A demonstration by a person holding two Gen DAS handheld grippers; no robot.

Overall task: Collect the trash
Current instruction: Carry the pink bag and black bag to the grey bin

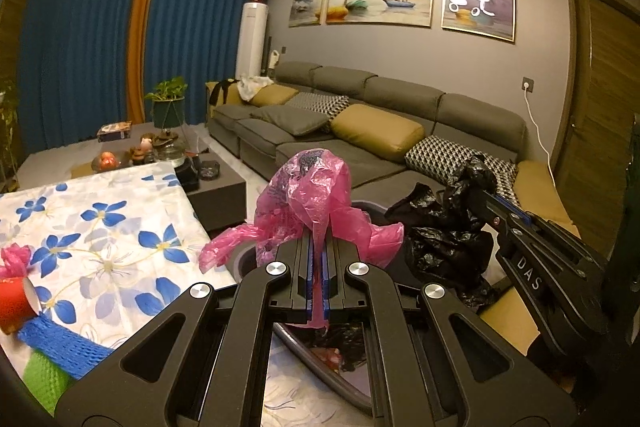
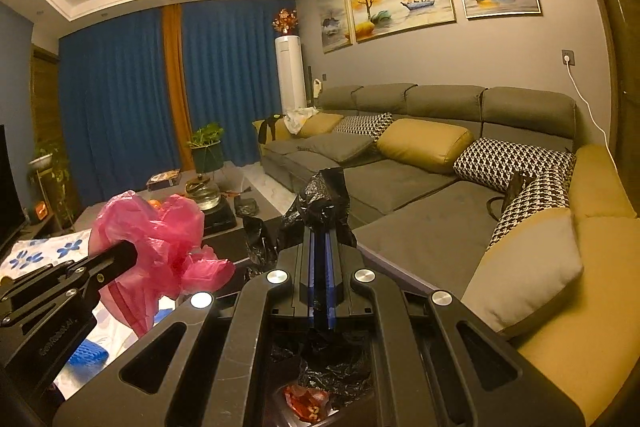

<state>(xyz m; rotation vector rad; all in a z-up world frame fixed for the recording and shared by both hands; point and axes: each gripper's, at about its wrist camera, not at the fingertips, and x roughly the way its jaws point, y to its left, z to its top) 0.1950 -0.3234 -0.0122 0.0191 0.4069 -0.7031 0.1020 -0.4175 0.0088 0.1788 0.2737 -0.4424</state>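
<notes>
Our left gripper (image 1: 318, 251) pinches the pink plastic bag (image 1: 308, 187) tight, directly above the bin (image 1: 320, 359). To its right, our right gripper (image 2: 320, 247) clamps the black bin liner (image 2: 324, 191). The drop lies straight below us.

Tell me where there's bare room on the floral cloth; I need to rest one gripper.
The floral cloth is free through its middle and far part, up to the dark coffee table. Its near left corner is crowded: red paper cup, blue foam net, green net, pink scrap. The bin rim borders its right.
</notes>
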